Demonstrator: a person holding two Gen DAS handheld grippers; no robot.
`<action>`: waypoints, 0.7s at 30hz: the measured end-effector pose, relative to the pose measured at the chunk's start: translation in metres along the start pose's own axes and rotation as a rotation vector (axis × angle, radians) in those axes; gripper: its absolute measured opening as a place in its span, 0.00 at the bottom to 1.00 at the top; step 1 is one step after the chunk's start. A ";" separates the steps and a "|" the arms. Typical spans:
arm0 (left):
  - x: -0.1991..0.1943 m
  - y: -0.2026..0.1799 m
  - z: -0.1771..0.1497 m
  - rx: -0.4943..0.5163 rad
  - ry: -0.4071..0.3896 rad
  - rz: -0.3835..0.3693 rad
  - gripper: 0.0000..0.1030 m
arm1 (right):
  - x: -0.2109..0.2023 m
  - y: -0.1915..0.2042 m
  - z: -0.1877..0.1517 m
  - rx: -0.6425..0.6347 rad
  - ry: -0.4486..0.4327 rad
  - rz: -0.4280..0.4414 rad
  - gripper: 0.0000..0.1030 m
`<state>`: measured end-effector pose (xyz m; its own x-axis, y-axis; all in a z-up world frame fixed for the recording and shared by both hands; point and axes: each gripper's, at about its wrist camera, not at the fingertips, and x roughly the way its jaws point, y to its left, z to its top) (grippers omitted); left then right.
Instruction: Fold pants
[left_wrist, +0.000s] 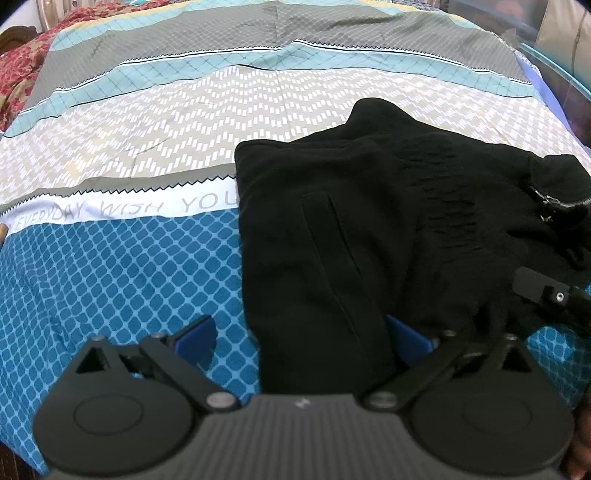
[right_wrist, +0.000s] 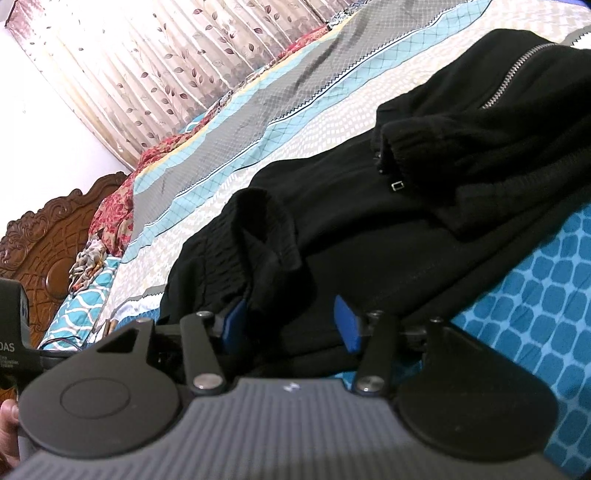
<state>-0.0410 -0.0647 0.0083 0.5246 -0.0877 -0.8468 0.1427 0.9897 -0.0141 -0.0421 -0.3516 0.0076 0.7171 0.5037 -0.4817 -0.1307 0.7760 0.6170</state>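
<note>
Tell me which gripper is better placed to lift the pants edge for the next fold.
Probably the right gripper: its blue fingers sit closer around the black pants. The left gripper stands wide open around the edge.

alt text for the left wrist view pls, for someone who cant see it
Black pants lie partly folded on a patterned blue, beige and grey bedsheet. The left gripper sits open at the near edge, its blue fingers either side of the fabric, with the right gripper's tip at the right edge.

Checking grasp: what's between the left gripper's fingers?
Left wrist view: a fold of the black pants runs between the open left gripper's blue pads, over the bedsheet.
</note>
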 end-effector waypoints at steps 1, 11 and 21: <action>0.000 0.000 0.000 -0.001 0.000 0.000 0.99 | 0.000 -0.001 0.000 0.001 0.000 0.001 0.55; -0.001 0.003 -0.001 -0.011 -0.005 -0.007 1.00 | -0.002 -0.002 0.000 0.004 -0.003 0.004 0.56; 0.000 0.005 -0.001 -0.020 -0.010 -0.021 1.00 | -0.002 -0.004 0.002 -0.004 0.002 0.002 0.57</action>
<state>-0.0417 -0.0595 0.0077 0.5299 -0.1097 -0.8410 0.1367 0.9897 -0.0430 -0.0420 -0.3561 0.0074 0.7155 0.5060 -0.4817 -0.1351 0.7767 0.6152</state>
